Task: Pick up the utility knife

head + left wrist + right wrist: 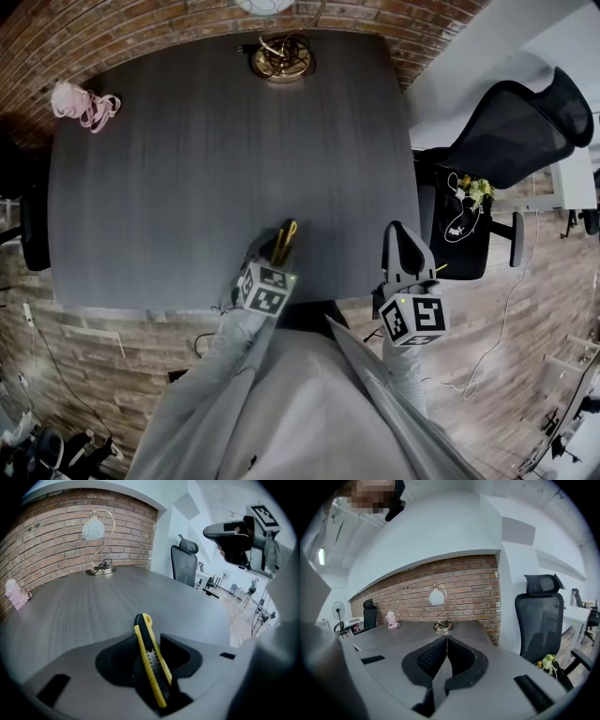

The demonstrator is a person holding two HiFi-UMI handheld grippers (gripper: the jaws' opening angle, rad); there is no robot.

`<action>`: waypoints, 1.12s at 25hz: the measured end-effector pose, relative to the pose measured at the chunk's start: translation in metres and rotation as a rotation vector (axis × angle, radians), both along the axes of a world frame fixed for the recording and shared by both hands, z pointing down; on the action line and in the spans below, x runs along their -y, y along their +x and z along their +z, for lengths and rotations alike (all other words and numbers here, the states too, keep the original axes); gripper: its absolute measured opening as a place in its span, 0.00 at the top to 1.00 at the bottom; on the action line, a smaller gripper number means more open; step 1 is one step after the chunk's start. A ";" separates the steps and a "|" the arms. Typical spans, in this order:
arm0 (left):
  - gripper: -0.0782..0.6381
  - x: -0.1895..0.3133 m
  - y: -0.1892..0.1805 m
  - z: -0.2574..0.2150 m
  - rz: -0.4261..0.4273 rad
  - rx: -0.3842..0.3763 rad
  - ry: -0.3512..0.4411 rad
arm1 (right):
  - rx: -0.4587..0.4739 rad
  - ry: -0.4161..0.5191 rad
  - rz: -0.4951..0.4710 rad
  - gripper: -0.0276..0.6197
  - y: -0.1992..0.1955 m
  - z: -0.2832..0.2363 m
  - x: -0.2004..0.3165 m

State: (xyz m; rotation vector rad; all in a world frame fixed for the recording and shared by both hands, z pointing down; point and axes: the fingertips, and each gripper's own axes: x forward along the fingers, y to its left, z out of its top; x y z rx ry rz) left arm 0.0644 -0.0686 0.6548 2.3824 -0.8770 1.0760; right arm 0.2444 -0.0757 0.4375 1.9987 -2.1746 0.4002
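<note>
Gripping the yellow utility knife (151, 658) with the left gripper (275, 251) at the table's (187, 159) near edge (lamp (281, 58) opposite); holding the right gripper (446, 643) closed, empty.

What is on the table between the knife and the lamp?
Nothing: in the head view the table is bare between the knife and the lamp.

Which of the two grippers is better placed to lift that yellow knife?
Left. The left gripper has the utility knife between its jaws, pads against its sides, at the near edge of the table. The right gripper is shut on nothing, off to the side.
</note>
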 end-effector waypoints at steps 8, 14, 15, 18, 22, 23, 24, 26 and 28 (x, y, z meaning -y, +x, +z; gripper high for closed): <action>0.70 0.003 -0.003 -0.001 -0.023 -0.010 -0.022 | 0.000 0.006 -0.004 0.93 -0.002 -0.003 0.004; 0.72 0.002 0.000 -0.002 0.004 0.001 -0.017 | -0.002 0.009 -0.002 0.93 -0.004 -0.005 0.004; 0.72 0.003 0.000 -0.002 0.003 -0.001 -0.019 | -0.001 0.009 -0.001 0.93 -0.004 -0.006 0.004; 0.72 0.004 -0.001 -0.004 -0.002 -0.009 -0.019 | -0.001 0.011 0.006 0.93 -0.003 -0.006 0.003; 0.72 0.011 -0.002 -0.012 -0.012 -0.026 0.004 | -0.003 0.016 0.011 0.93 -0.001 -0.007 0.002; 0.72 0.013 -0.003 -0.015 -0.016 -0.031 0.011 | -0.003 0.017 0.012 0.93 -0.001 -0.007 0.002; 0.72 0.016 -0.003 -0.018 -0.020 -0.036 0.020 | -0.002 0.018 0.014 0.93 -0.001 -0.007 0.001; 0.72 0.022 -0.004 -0.027 -0.028 -0.047 0.040 | -0.001 0.019 0.018 0.93 0.000 -0.008 0.001; 0.72 0.029 -0.006 -0.036 -0.036 -0.059 0.064 | 0.000 0.022 0.020 0.93 0.000 -0.010 0.001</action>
